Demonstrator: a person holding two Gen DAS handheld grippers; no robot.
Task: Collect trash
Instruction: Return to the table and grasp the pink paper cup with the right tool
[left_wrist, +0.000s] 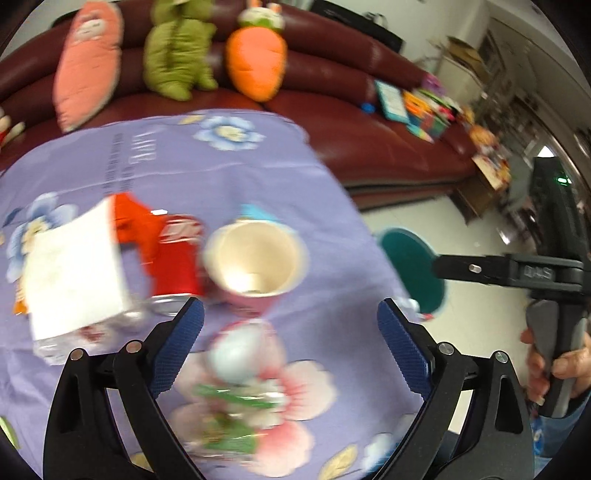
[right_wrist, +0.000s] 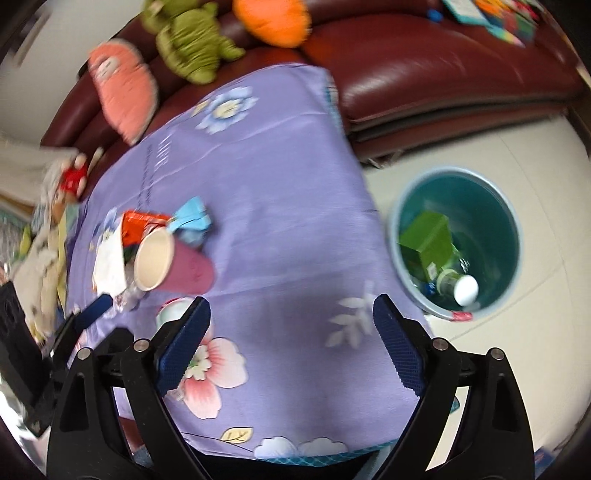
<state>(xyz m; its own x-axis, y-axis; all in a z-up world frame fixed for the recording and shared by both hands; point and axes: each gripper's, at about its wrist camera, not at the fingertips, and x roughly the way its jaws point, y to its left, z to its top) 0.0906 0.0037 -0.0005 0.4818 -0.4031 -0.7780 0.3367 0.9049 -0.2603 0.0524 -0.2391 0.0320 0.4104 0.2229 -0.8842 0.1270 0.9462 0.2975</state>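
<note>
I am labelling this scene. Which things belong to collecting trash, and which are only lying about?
For the job: paper cup, red can, white napkin, green wrapper, teal trash bin.

Lying about: carrot plush, green plush, pink plush, books on the sofa.

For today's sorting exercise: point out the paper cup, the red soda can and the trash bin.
paper cup (left_wrist: 255, 258): left wrist view, inner wall.
red soda can (left_wrist: 177, 258): left wrist view, side.
trash bin (right_wrist: 502, 236): right wrist view, inner wall.
</note>
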